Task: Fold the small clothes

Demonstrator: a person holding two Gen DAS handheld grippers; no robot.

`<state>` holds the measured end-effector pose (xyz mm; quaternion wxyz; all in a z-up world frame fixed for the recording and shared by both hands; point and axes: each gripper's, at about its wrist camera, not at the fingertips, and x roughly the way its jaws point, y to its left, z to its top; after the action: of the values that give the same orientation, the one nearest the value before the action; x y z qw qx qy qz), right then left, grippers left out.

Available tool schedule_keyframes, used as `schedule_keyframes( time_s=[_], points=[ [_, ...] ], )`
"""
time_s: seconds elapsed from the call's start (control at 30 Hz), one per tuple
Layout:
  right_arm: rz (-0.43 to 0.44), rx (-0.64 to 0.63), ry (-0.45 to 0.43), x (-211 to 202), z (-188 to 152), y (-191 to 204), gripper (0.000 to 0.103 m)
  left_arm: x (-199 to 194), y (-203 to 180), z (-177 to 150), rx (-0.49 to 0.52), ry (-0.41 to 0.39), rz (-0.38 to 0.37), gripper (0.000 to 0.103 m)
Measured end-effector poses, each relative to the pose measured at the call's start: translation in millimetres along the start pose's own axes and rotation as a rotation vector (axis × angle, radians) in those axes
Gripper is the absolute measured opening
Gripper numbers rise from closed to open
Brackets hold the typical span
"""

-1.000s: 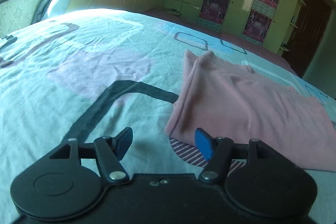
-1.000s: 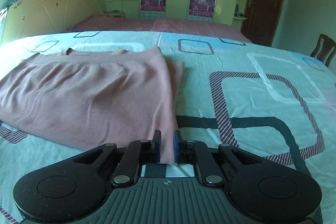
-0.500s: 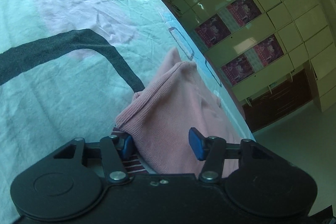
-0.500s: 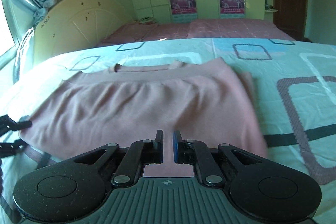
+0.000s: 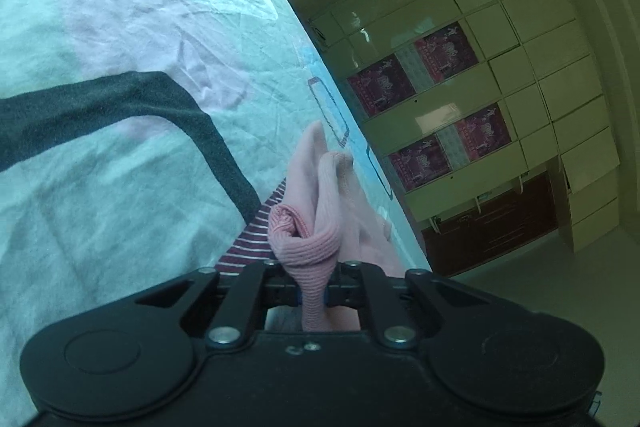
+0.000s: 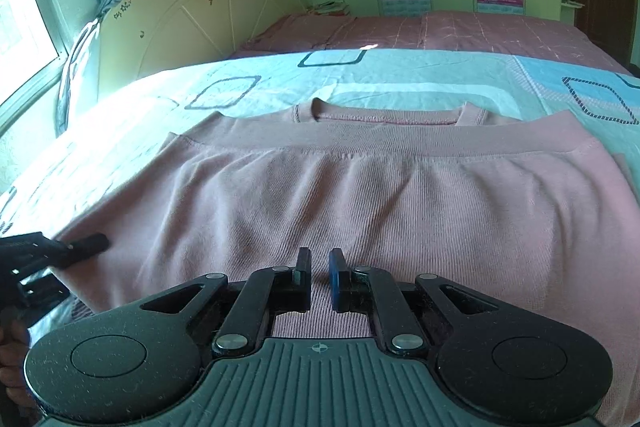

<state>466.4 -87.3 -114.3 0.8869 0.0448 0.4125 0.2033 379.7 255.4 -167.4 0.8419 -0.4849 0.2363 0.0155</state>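
A pink ribbed sweater lies flat on the bed, its hem folded up to just below the collar. My left gripper is rolled on its side at the sweater's left edge. Its jaws are closing, and the pads pinch a bunched fold of the pink sweater. The right wrist view also shows the left gripper, at the far left against the fabric. My right gripper hovers over the middle of the sweater's near edge. It is shut to a thin slit, with no fabric visibly clamped in it.
The bed wears a pale blue sheet with dark and striped rectangles. A cream headboard and a window with curtains stand at the left. A green wardrobe with posters fills the far wall. A hand shows at the lower left.
My left gripper rolled sideways, dropped to the sweater's corner and shut on it. My right gripper slid left along the near edge from the right corner to the middle.
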Motion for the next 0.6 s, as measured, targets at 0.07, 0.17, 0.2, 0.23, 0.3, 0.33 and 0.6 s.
schedule_keyframes(
  time_s=[0.07, 0.17, 0.2, 0.23, 0.3, 0.33, 0.6],
  points=[
    [-0.005, 0.014, 0.004, 6.7, -4.5, -2.4, 0.008, 1.9, 4.0, -2.4, -0.005, 0.010, 0.024, 0.007],
    [-0.014, 0.014, 0.013, 7.8, -2.3, -1.1, 0.008, 7.5, 15.3, -4.1, -0.051, 0.028, 0.041, 0.012],
    [-0.015, 0.008, 0.014, 7.5, -2.5, -0.9, 0.008, 8.3, 16.8, -3.8, -0.066, 0.023, 0.035, 0.013],
    [-0.013, 0.005, 0.013, 7.8, -2.5, -1.1, 0.008, 9.5, 16.6, -3.6, -0.074, 0.019, 0.034, 0.015],
    [-0.009, -0.005, 0.009, 8.5, -3.7, -1.4, 0.008, 11.6, 13.9, -3.5, -0.068, 0.017, 0.044, 0.018],
    [-0.010, -0.019, 0.004, 8.4, -5.0, -0.7, 0.008, 12.0, 12.4, -3.7, -0.066, 0.014, 0.048, 0.019],
    [0.071, -0.027, -0.009, 8.7, -6.4, -14.9, 0.008, 25.8, -14.4, -1.8, 0.041, 0.020, 0.150, 0.007]
  ],
)
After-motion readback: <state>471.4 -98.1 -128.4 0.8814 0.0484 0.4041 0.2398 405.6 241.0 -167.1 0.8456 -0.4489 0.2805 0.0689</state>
